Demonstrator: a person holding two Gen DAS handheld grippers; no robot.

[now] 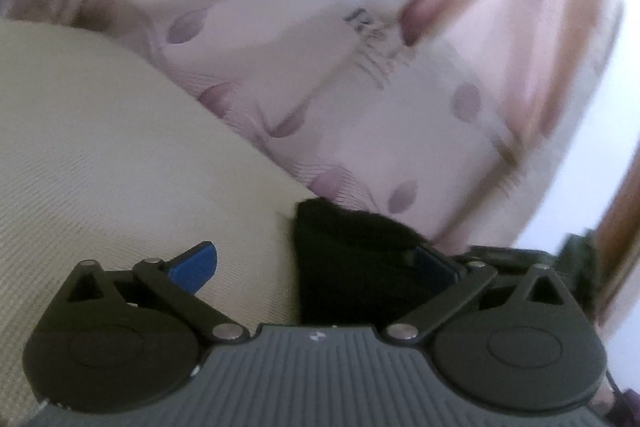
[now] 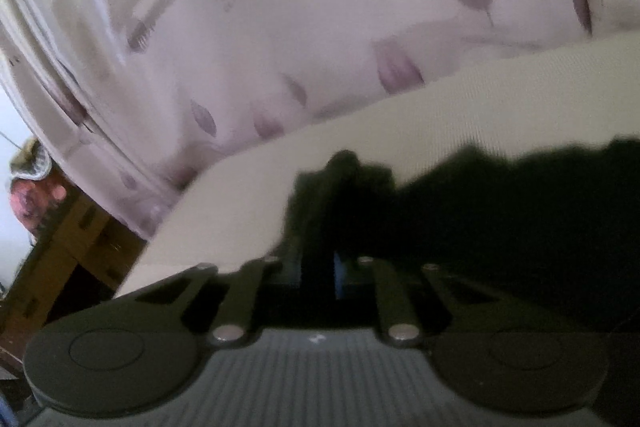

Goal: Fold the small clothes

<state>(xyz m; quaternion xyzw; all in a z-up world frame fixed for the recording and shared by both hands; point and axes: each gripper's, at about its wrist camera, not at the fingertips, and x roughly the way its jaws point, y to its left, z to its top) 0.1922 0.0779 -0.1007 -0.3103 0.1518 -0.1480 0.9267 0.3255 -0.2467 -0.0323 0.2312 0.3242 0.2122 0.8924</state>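
The leaf-print bed sheet (image 1: 360, 87) carries a beige cloth (image 1: 100, 147) spread flat. On its edge lies the black garment (image 1: 352, 267), small and dark; whether any fold has been made cannot be told, so folding appears largely outstanding. Left hand-held gripper (image 1: 316, 263): fingers wide apart, one blue pad over the beige cloth, the other against the garment, nothing clamped. Right hand-held gripper (image 2: 320, 267): fingers nearly together, apparently pinching the black garment's edge.
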